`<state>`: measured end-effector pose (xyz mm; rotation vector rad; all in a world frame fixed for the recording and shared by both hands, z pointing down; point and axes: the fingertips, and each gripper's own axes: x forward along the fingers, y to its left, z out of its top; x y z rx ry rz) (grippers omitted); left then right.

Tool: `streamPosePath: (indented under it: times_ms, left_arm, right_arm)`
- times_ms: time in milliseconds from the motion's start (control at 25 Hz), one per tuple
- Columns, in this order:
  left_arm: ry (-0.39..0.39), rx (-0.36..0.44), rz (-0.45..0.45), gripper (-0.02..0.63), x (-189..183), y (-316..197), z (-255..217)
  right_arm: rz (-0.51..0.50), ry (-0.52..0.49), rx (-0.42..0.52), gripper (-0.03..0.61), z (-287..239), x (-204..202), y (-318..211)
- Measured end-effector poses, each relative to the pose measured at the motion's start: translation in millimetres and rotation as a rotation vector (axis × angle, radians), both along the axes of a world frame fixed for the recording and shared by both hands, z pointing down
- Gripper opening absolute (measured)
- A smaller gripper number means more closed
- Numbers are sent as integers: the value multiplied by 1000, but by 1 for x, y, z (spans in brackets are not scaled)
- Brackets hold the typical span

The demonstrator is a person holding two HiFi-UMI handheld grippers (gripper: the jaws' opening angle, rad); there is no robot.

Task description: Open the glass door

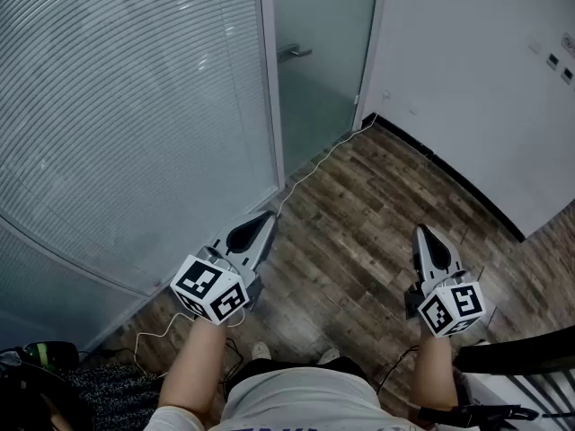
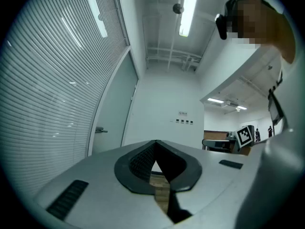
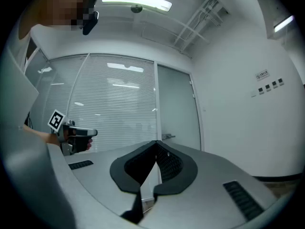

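Entry: door not yet approached. The glass door (image 1: 319, 61) stood shut at the far end of the wooden floor (image 1: 377, 205), frosted, with its lever handle (image 1: 294, 53) on the edge nearest the blind-covered partition (image 1: 135, 106). Both grippers were held level and well short of the door, pointing toward it, which I judged to be a carry posture for the walk-up and not a reach. The left gripper (image 1: 268, 215) sat on the partition side of the door, roughly in line with the handle; its own view showed the jaws meeting at the tip with nothing between them. The right gripper (image 1: 422, 233) sat on the side of the door toward the white wall (image 1: 476, 79), jaws likewise pressed together and empty. From the right gripper view the handle (image 3: 167, 137) lay just above the jaw tips, so either tool could plausibly be brought to it. A thin white cable (image 1: 314, 169) ran along the floor from the foot of the door back toward the left gripper; I flagged it as a possible snag when stepping forward. My estimate: task at its very start, and the next move calls for closing the gap to the handle and opening one set of jaws.
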<state>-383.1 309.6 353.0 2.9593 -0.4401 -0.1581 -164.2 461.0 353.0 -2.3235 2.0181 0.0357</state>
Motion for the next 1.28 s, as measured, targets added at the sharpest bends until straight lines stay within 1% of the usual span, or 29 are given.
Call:
streamPosePath:
  times_ms: [160,360,480,640,800,1000,1160,1280]
  left_arm:
    - [2,-4,-22,-1,17,13,0]
    - [-6,-3,-59,-2,39,33,6]
    - [-17,-13,-80,0,50,36,13]
    - [-26,-16,-86,0,66,32,17]
    - [-16,14,-79,-2,88,16,9]
    - [15,8,-81,-2,120,-17,7]
    - [20,23,-77,-2,147,-58,0]
    - [16,37,-85,-2,160,-91,-5]
  right_arm:
    - [-16,-11,22,2,-1,22,11]
    - [-60,8,19,2,1,51,21]
    - [-78,4,8,2,8,65,22]
    - [-75,-6,7,2,16,82,22]
    - [-69,0,19,2,12,102,12]
    - [-53,9,3,2,13,134,-5]
    - [-58,19,4,3,5,160,-48]
    - [-79,32,2,3,-3,172,-88]
